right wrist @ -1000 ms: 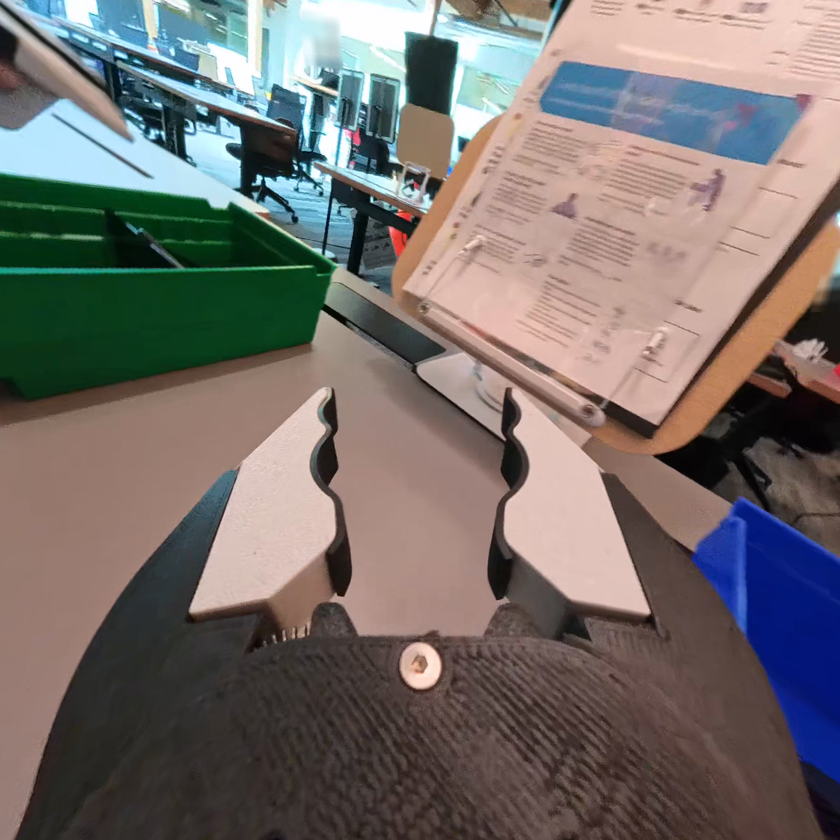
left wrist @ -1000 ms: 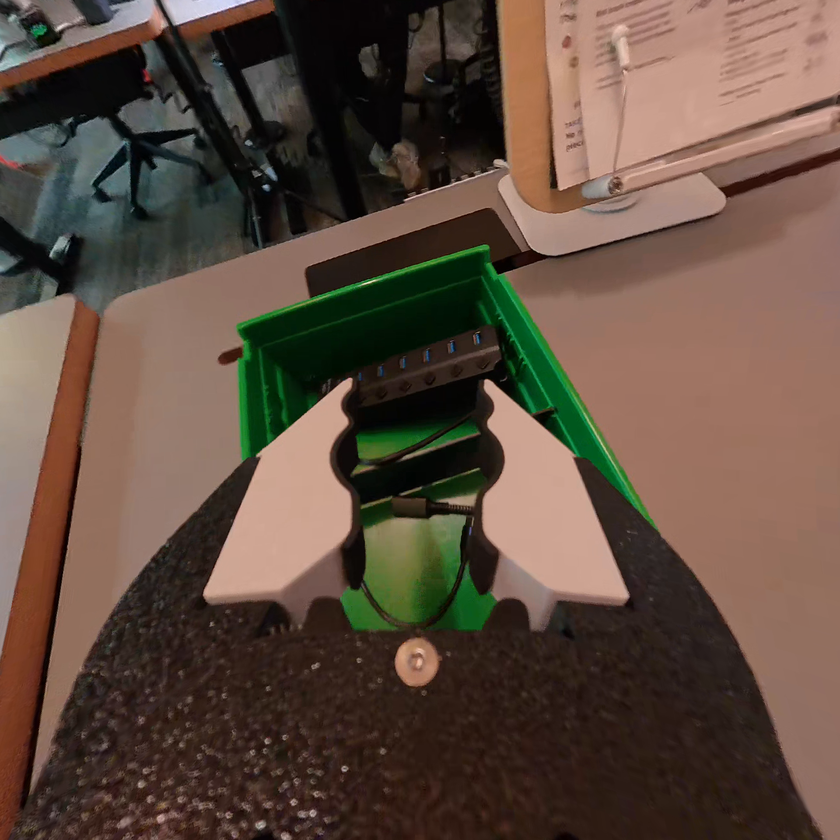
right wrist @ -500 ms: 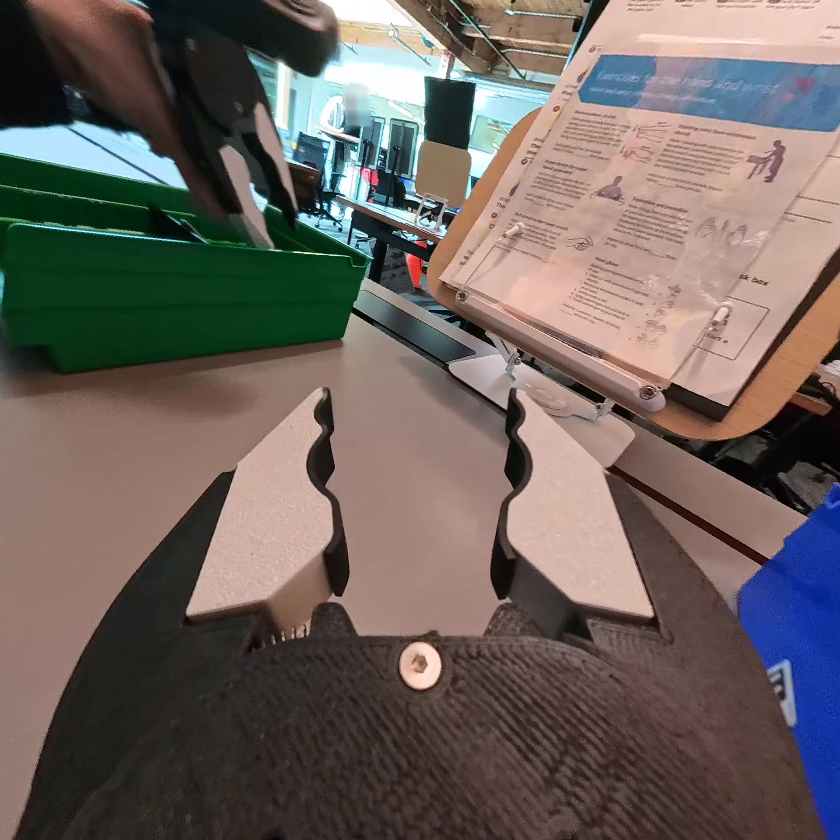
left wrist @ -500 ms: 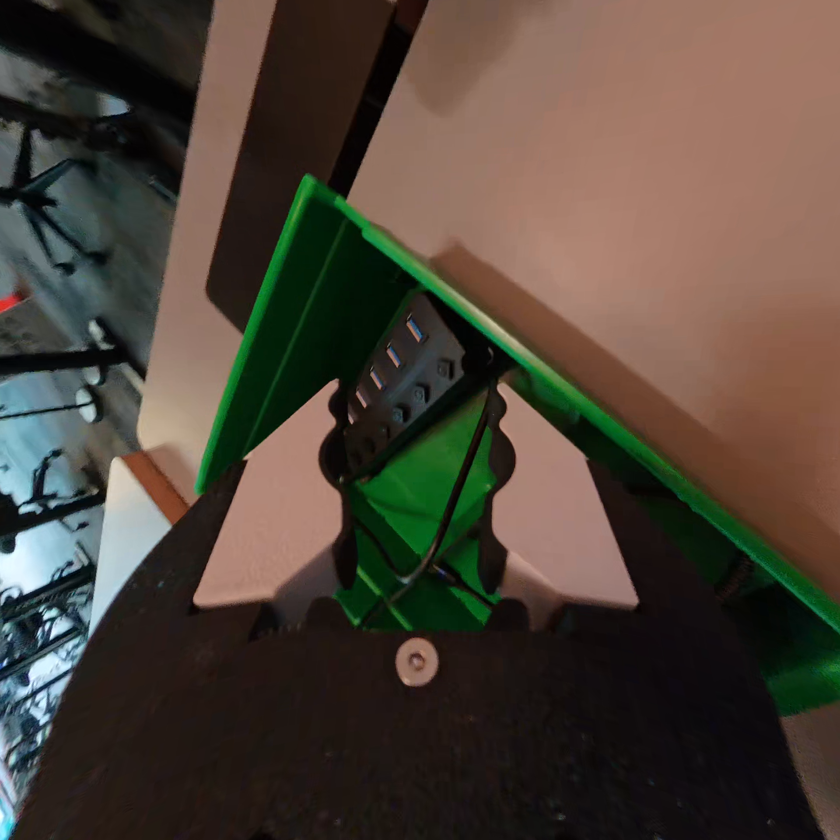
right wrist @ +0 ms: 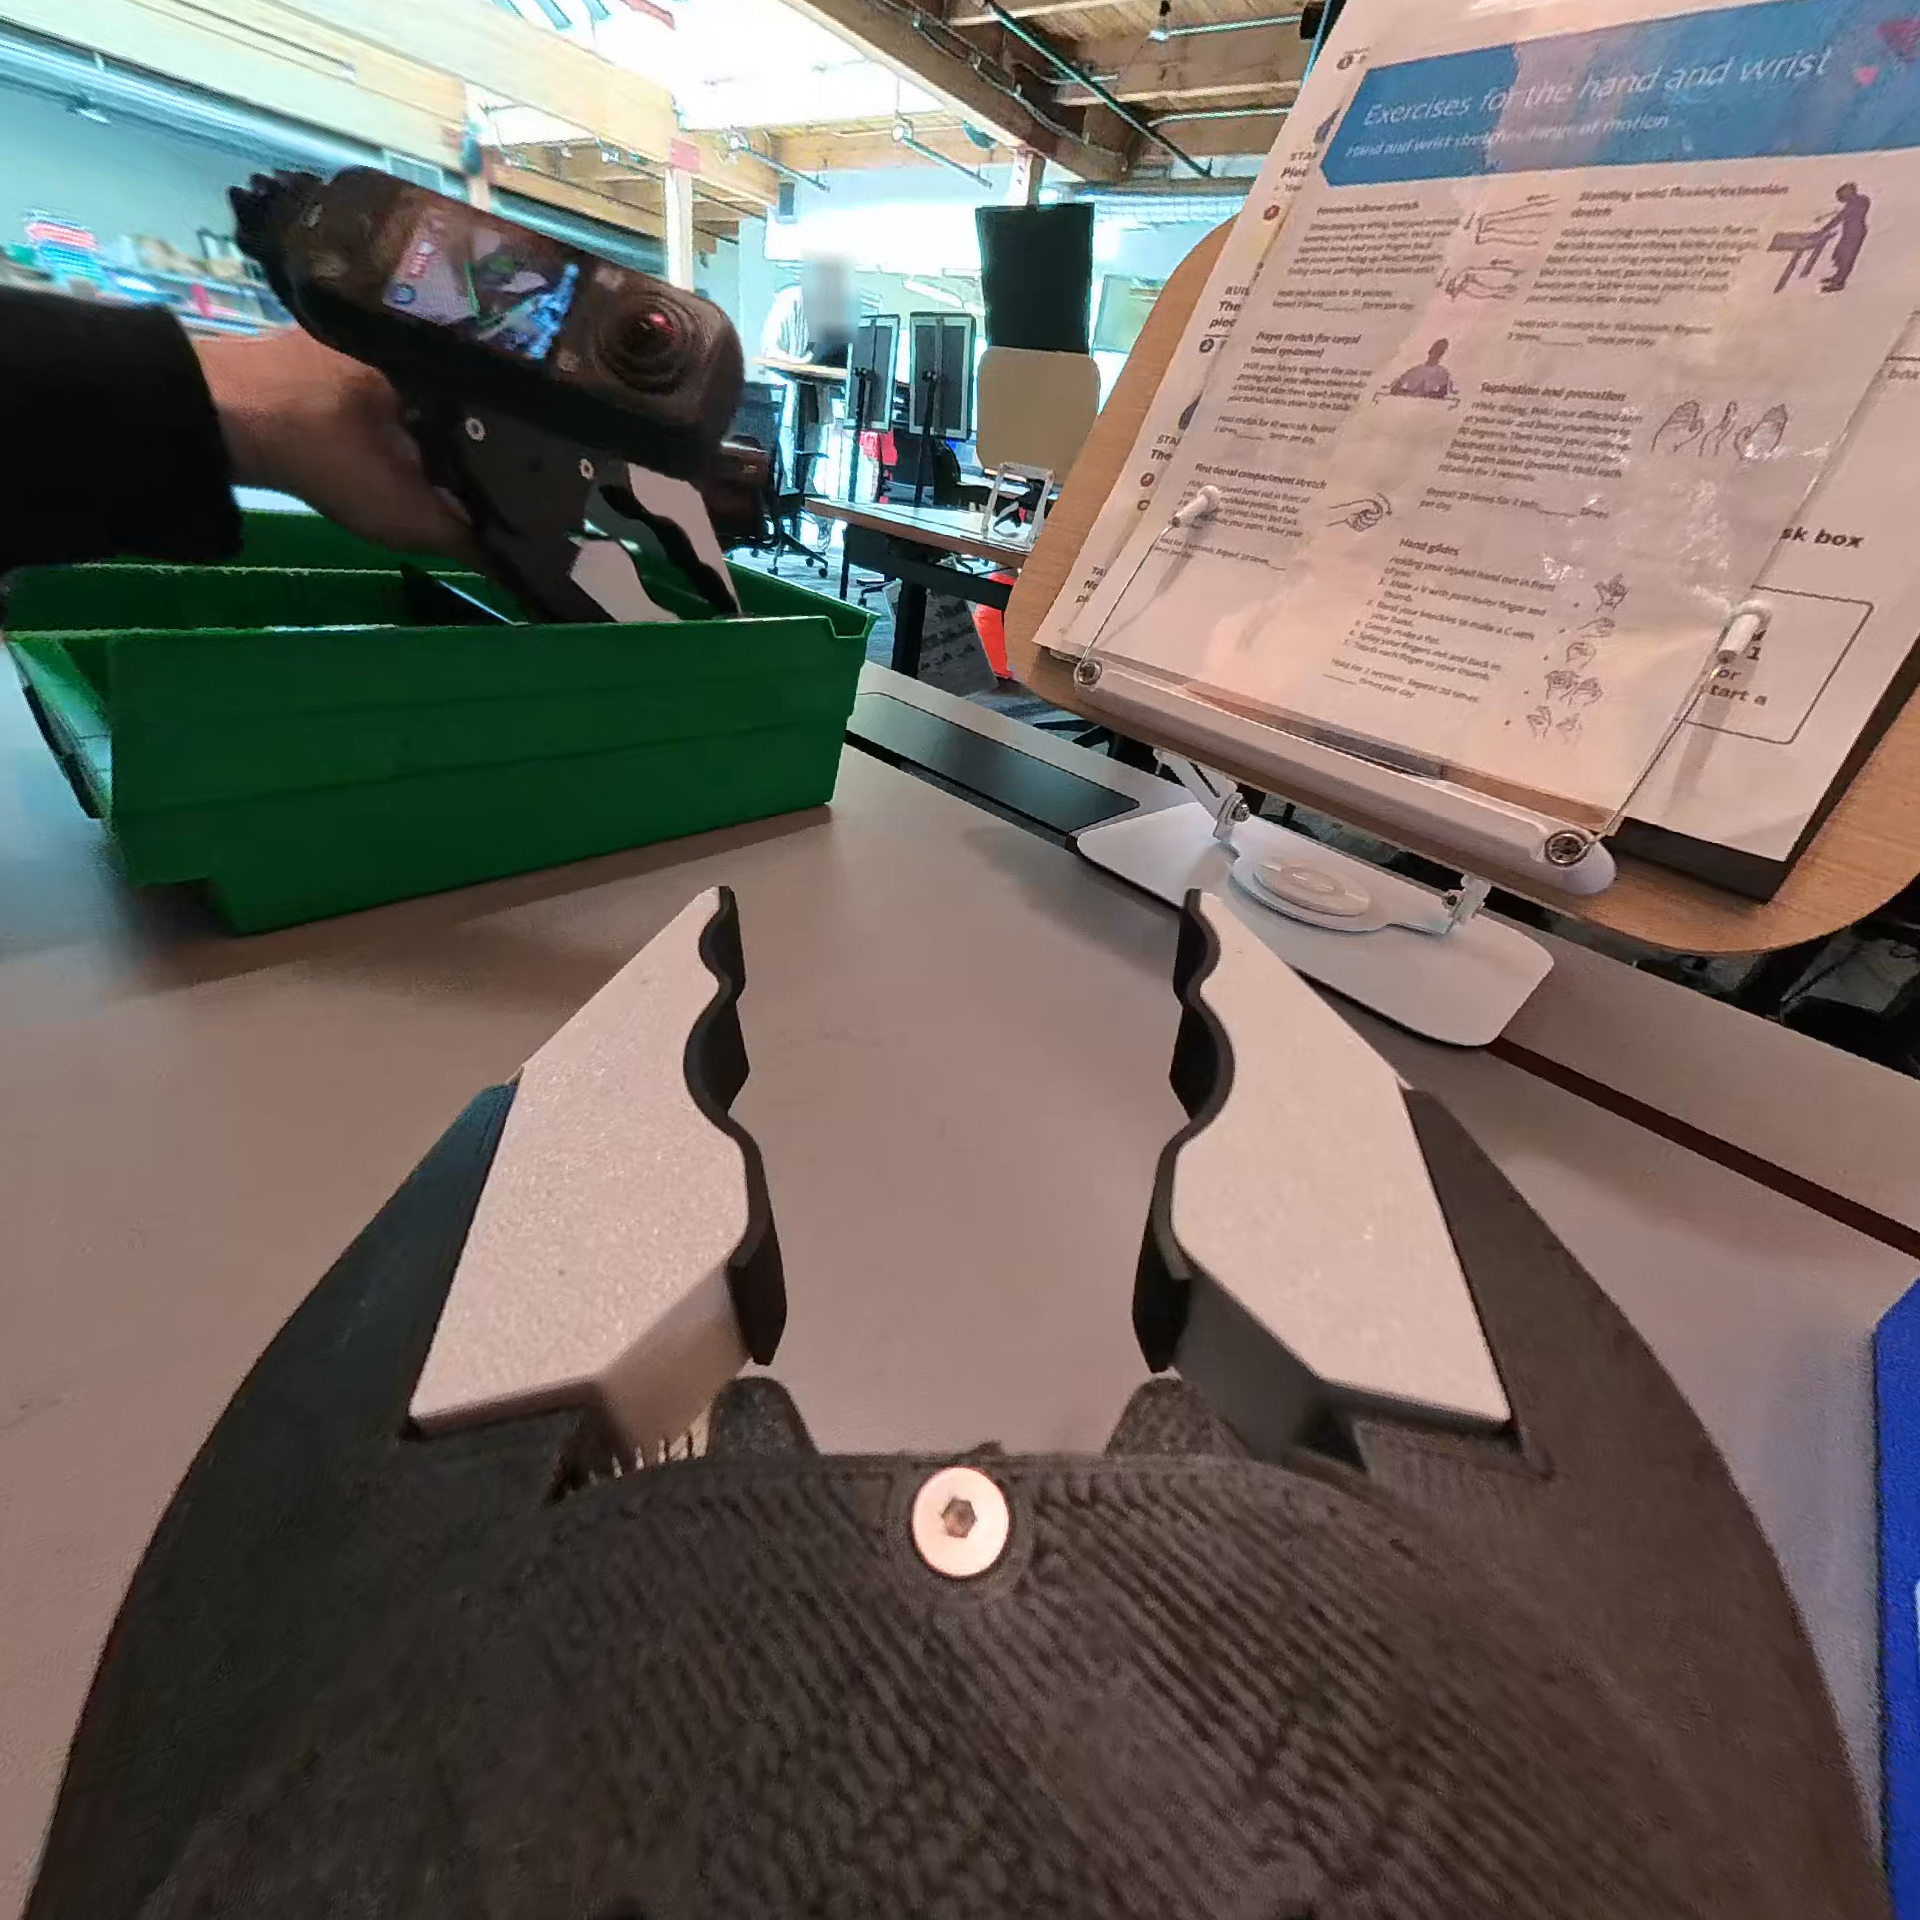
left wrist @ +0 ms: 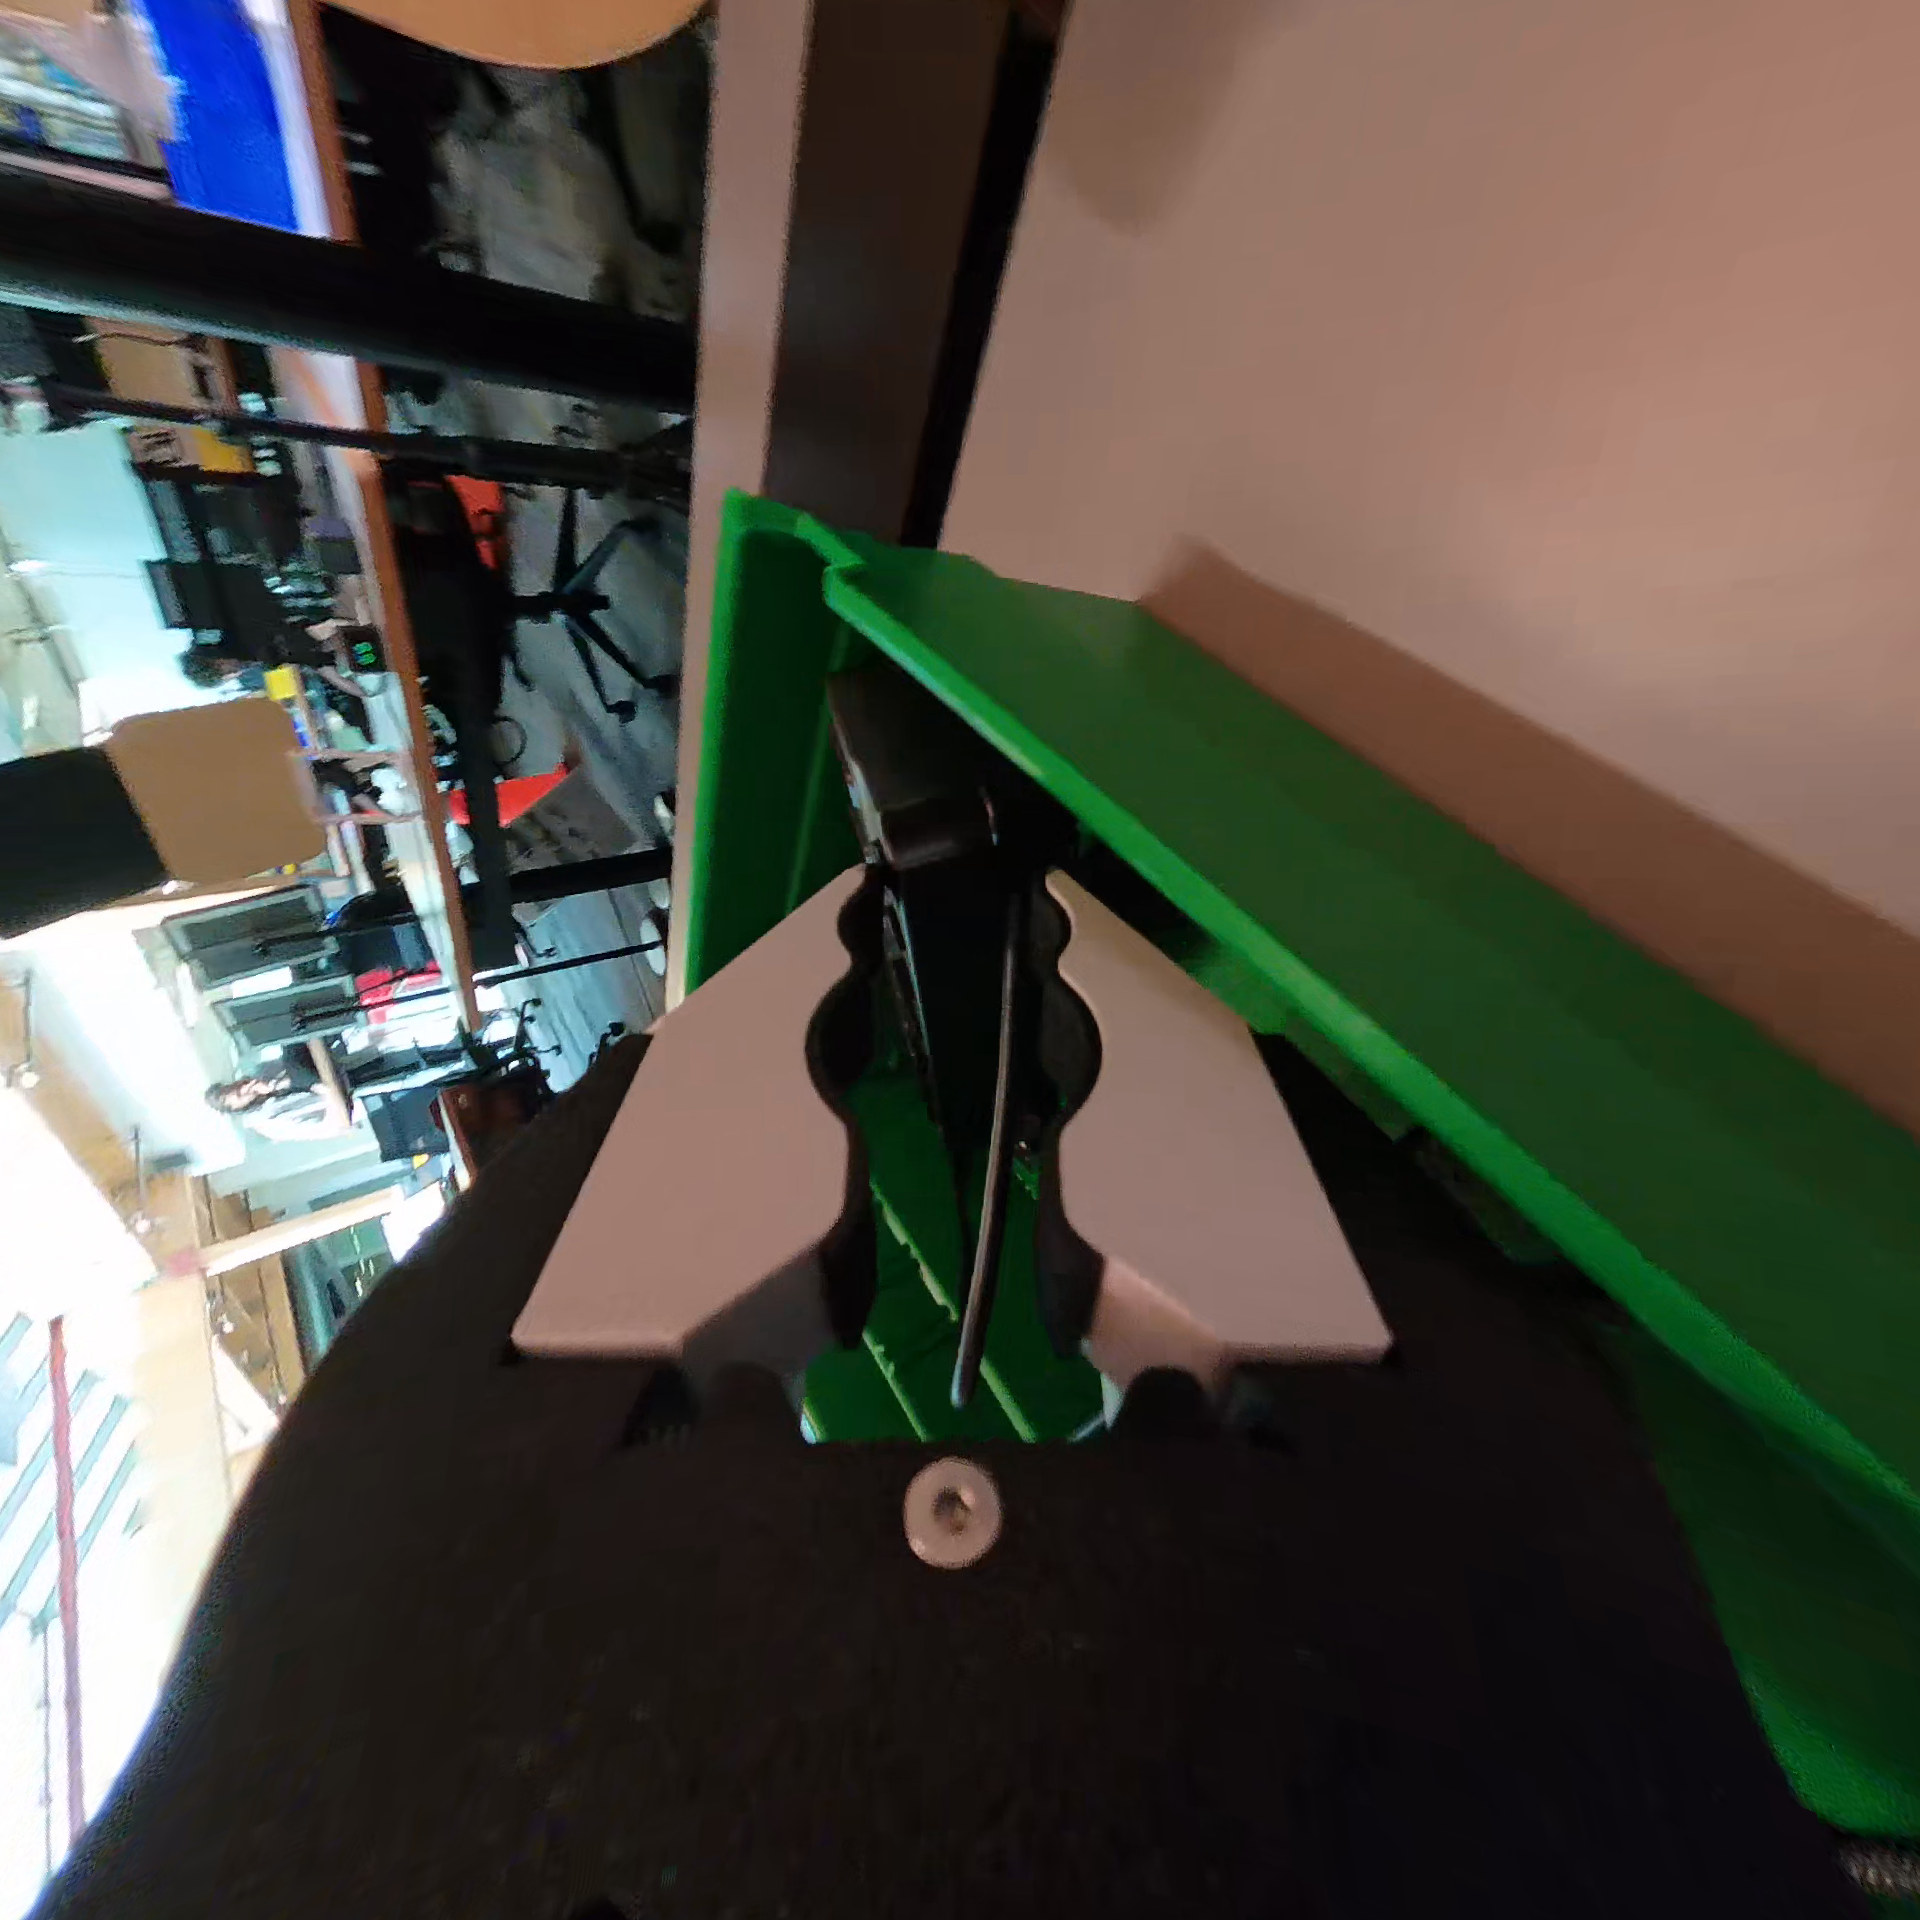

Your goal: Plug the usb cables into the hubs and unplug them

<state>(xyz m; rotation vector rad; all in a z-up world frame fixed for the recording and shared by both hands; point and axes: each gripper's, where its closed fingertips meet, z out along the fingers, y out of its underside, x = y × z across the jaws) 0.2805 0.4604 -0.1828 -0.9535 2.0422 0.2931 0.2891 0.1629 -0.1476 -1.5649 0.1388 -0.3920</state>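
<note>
A black USB hub (left wrist: 904,800) stands edge-on inside the green bin (left wrist: 1351,883), and its thin black cable (left wrist: 992,1143) trails back between my fingers. My left gripper (left wrist: 956,894) is rolled onto its side in the bin with its jaws narrowed around the hub. In the right wrist view the left gripper (right wrist: 623,561), held by a hand (right wrist: 332,447), dips into the green bin (right wrist: 468,748), and its tips are hidden below the rim. My right gripper (right wrist: 956,914) is open and empty, low over the grey table (right wrist: 312,1039), well right of the bin.
A wooden document stand (right wrist: 1455,416) with a printed sheet and a white base (right wrist: 1351,966) stands at the right rear of the table. A blue bin (right wrist: 1896,1558) edge shows at the far right. Desks, chairs and monitors fill the room beyond.
My left gripper has rolled further onto its side, pushed deeper into the bin, and its jaws have narrowed around the hub. The right gripper has stayed open, shifting only slightly.
</note>
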